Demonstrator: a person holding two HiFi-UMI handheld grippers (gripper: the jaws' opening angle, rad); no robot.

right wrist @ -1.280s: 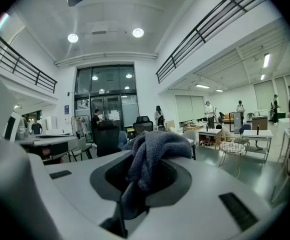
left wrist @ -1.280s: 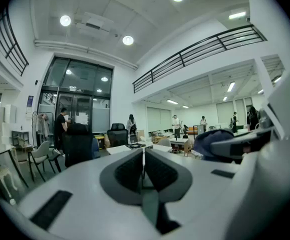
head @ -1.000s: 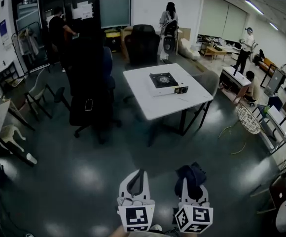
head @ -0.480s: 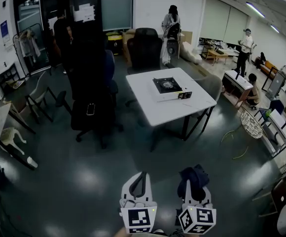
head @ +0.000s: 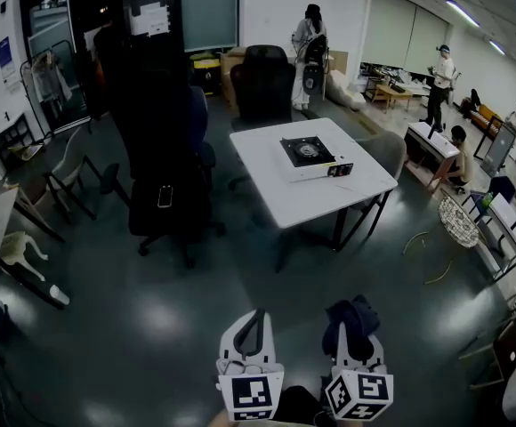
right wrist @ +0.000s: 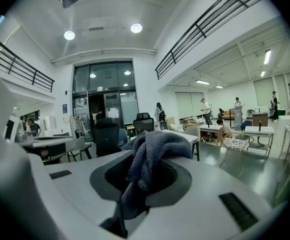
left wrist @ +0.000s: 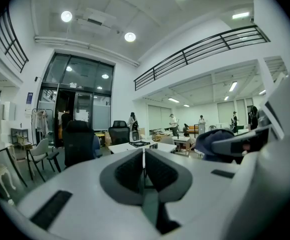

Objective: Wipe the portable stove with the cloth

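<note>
The portable stove (head: 312,157), white with a black top, sits on a white table (head: 276,194) far ahead across the room. It shows small in the left gripper view (left wrist: 139,143). A dark grey cloth (right wrist: 150,159) is pinched in my right gripper (right wrist: 135,184) and bunches over its jaws; the head view shows the cloth (head: 351,320) at the bottom. My left gripper (head: 253,332) is shut with nothing in it, its jaws pressed together (left wrist: 143,169). Both grippers are held low near my body, far from the table.
Black office chairs (head: 165,163) stand left of the table, another chair (head: 265,83) behind it. Several people (head: 310,34) stand at the back and right. A wire basket (head: 454,221) and desks line the right side. Dark floor lies between me and the table.
The table and stove have drifted slightly rightward and nearer in the head view. Both grippers keep their place and state.
</note>
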